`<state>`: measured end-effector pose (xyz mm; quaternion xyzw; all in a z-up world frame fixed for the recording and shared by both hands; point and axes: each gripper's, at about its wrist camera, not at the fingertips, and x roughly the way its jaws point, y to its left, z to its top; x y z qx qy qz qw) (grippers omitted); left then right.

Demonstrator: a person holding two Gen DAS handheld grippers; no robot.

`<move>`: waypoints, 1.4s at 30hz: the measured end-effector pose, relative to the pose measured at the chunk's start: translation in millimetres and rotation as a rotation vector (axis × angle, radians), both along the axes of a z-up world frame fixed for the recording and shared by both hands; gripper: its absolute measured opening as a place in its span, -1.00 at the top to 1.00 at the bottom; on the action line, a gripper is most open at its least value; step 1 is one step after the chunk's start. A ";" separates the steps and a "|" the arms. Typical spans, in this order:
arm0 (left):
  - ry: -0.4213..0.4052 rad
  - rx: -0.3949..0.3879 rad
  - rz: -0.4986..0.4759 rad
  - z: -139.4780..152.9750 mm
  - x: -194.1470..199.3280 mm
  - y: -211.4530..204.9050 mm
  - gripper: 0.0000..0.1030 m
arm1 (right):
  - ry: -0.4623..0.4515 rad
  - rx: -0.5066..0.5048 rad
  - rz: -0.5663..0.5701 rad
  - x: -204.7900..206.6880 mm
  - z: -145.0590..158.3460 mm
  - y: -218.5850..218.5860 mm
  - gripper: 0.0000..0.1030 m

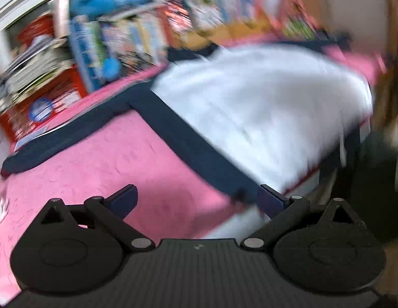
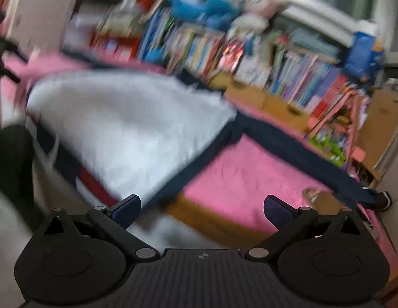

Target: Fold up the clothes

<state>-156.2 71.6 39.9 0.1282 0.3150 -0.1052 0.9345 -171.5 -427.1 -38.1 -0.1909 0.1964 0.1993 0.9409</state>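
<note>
Both views are smeared with motion blur, so fine detail is lost. The garment (image 1: 250, 107) lies spread on a pink cover (image 1: 122, 164): a white body with navy sleeves and navy trim, and a thin red stripe along the hem at the cover's near edge. In the left wrist view one navy sleeve (image 1: 70, 133) runs out to the left across the pink, and a navy side band comes down diagonally toward the camera. The left gripper (image 1: 197, 197) hangs low over the cover with its jaws wide apart and nothing between them; its right finger sits just beside the end of that navy band, though the blur hides whether they touch.

In the right wrist view the white body (image 2: 127, 123) fills the left half, and the other sleeve (image 2: 301, 151) stretches away to the right over the pink. The right gripper (image 2: 202, 205) is also spread wide and empty, its left finger near the garment's navy edge.

Behind the cover stand shelves (image 2: 250, 51) packed with colourful books, with blue and pink soft toys (image 2: 206, 2) on top. Cardboard boxes (image 2: 271, 100) sit at their foot; I cannot see what they hold.
</note>
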 end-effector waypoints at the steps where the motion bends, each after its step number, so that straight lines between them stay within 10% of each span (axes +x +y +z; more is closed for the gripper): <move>1: -0.007 -0.032 0.018 10.1 11.0 -6.4 -0.95 | -0.018 0.047 -0.025 4.7 5.9 8.4 -1.00; 4: 0.001 -0.057 0.008 19.6 54.3 -45.6 -0.68 | 0.002 0.245 -0.056 35.2 21.6 44.5 -0.90; 7: 0.065 -0.035 -0.006 11.0 110.5 -92.0 -0.08 | 0.151 0.414 -0.044 81.0 26.1 92.5 -0.25; 13: 0.197 -0.029 -0.001 -28.6 198.3 -143.6 0.23 | 0.259 0.411 -0.066 108.8 4.8 150.4 -0.13; 29: 0.196 -0.052 0.230 -43.2 370.1 -158.1 -0.01 | 0.203 0.236 -0.146 129.6 -9.3 232.9 -0.19; 42: 0.150 -0.045 0.394 -53.6 475.6 -144.0 -0.77 | 0.160 0.271 -0.106 119.1 -15.5 229.1 -0.21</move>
